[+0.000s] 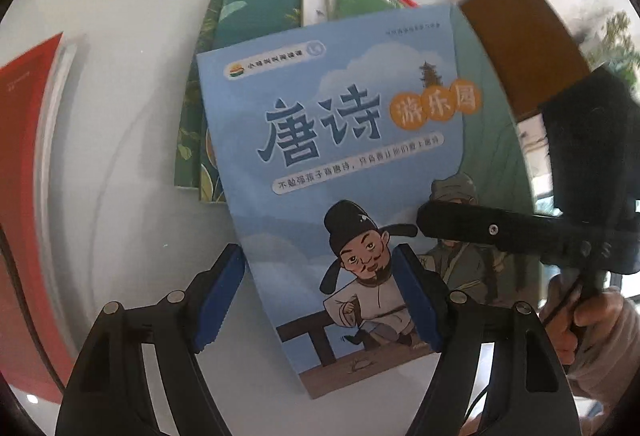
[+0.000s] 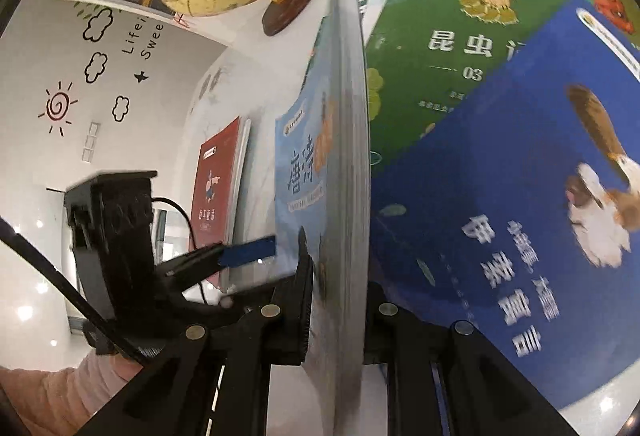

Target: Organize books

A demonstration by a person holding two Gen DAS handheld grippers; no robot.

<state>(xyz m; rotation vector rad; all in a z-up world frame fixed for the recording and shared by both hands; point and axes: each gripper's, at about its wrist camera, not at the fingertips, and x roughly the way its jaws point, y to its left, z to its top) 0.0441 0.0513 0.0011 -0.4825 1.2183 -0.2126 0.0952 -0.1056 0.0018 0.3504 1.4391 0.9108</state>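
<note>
Books are the job, and from the left wrist the light-blue book fills the middle, lifted over the green books on the white desk. The left tongs stand spread, blue pads either side of its lower cover, not gripping. The right tongs reach in from its right edge.

From the right wrist, the right tongs are clamped on the light-blue book's page edge (thin, floppy, likely light; best held near the spine). The dark-blue book lies beyond.

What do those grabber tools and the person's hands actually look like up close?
Both are black plastic with round silver pins at the joints. The left gripper has blue ridged pads; the right gripper has dark toothed fingers. A thin black cable trails from one. The person's hand is bare beside a pale sleeve.
</note>
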